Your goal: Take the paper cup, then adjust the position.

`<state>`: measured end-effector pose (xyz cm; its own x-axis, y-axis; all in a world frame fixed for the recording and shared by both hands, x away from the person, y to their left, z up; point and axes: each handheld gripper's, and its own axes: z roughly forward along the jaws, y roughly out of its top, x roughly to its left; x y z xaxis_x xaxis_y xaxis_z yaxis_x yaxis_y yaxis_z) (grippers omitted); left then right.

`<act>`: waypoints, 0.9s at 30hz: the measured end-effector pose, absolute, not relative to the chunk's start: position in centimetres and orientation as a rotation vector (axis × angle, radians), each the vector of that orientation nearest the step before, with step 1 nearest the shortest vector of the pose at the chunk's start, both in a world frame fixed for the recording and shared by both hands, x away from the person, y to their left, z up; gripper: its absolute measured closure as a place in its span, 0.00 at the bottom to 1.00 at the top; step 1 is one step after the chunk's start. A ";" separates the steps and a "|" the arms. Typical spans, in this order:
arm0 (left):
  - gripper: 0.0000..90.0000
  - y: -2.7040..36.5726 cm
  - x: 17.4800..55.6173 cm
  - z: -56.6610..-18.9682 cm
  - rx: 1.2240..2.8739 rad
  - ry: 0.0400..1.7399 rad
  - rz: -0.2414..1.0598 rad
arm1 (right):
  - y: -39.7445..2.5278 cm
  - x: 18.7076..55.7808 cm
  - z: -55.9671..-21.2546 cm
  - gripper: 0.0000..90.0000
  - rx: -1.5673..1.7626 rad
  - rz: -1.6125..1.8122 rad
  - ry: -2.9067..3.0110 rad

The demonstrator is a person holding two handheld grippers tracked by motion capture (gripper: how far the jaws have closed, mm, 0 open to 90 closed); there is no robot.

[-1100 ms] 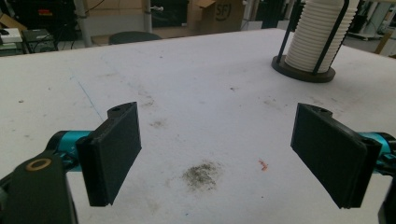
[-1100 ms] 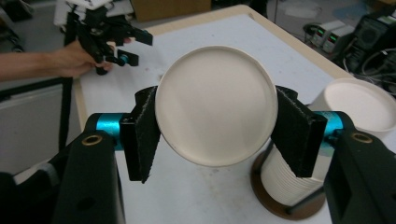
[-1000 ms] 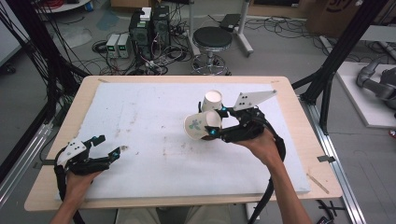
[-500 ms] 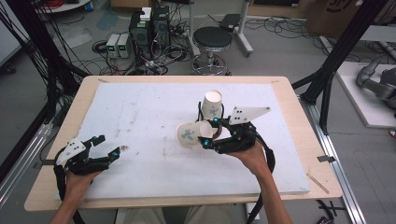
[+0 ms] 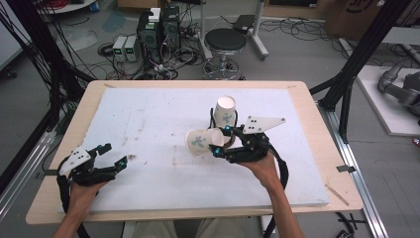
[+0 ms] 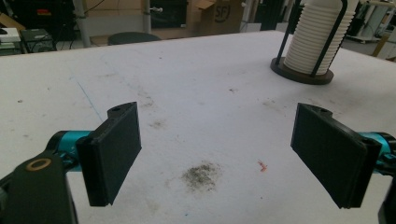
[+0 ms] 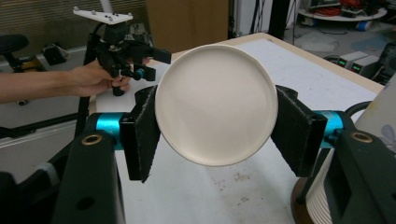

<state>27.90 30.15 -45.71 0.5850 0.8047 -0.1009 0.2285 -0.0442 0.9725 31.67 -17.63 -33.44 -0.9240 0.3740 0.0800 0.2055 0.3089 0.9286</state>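
- The right black two-jaw gripper (image 5: 222, 144) was clamped on a white paper cup with a small blue-green print (image 5: 200, 142); the cup lay on its side above the middle of the board, and in the right gripper view its round bottom (image 7: 215, 104) sat between the two jaw pads.
- The left black two-jaw gripper (image 5: 115, 156) rested near the left front corner of the board, with its jaws wide apart and nothing between them.
- The large white foam board (image 5: 148, 114) covered the light wooden table (image 5: 327, 144) and carried grey stains.
- The stack of white paper cups in a black wire holder (image 5: 225, 111) stood upright just behind the held cup.
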 end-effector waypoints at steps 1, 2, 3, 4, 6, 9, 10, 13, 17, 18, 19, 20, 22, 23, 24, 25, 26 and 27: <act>0.18 30.2 27.9 -45.7 1.589 0.891 0.583 | -17.6 31.7 -33.6 0.42 0.545 1.681 2.416; 0.18 30.2 27.9 -45.7 1.589 0.891 0.583 | -17.6 31.7 -33.6 0.42 0.545 1.681 2.416; 0.18 30.2 27.9 -45.7 1.587 0.893 0.580 | -17.6 31.7 -33.7 0.42 0.548 1.678 2.418; 0.18 30.2 27.9 -45.7 1.587 0.893 0.580 | -17.6 31.7 -33.7 0.42 0.548 1.678 2.418; 0.18 30.2 27.9 -45.7 1.587 0.893 0.579 | -17.6 31.8 -33.9 0.42 0.552 1.678 2.417; 0.18 30.2 27.9 -45.7 1.586 0.891 0.583 | -17.7 31.9 -34.1 0.42 0.564 1.685 2.415; 0.18 30.2 27.9 -45.7 1.586 0.891 0.583 | -17.7 31.9 -34.1 0.42 0.564 1.685 2.415; 0.18 30.3 28.0 -45.7 1.581 0.895 0.575 | -17.6 32.0 -34.2 0.42 0.565 1.688 2.417; 0.17 30.4 28.1 -45.7 1.570 0.903 0.559 | -17.5 32.1 -34.3 0.42 0.565 1.684 2.418; 0.17 30.4 28.1 -45.7 1.570 0.903 0.559 | -17.5 32.1 -34.3 0.42 0.565 1.684 2.418; 0.17 30.4 28.1 -45.7 1.565 0.901 0.553 | -17.5 32.2 -34.4 0.42 0.565 1.686 2.418; 0.17 30.5 28.1 -45.7 1.565 0.896 0.549 | -17.5 32.2 -34.4 0.42 0.566 1.687 2.418; 0.17 30.5 28.1 -45.7 1.568 0.886 0.544 | -17.5 32.2 -34.4 0.42 0.564 1.686 2.418; 0.17 30.4 28.1 -45.6 1.582 0.885 0.546 | -17.5 32.3 -34.4 0.42 0.558 1.688 2.421; 0.16 30.4 28.1 -45.6 1.582 0.885 0.546 | -17.4 32.3 -34.4 0.42 0.556 1.685 2.420; 0.16 30.2 28.3 -45.5 1.585 0.868 0.535 | -17.4 32.4 -34.4 0.42 0.558 1.685 2.423; 0.15 30.2 28.3 -45.5 1.585 0.868 0.535 | -17.4 32.4 -34.4 0.42 0.558 1.685 2.423; 0.15 30.1 28.3 -45.0 1.582 0.844 0.526 | -17.4 32.4 -34.4 0.42 0.558 1.683 2.428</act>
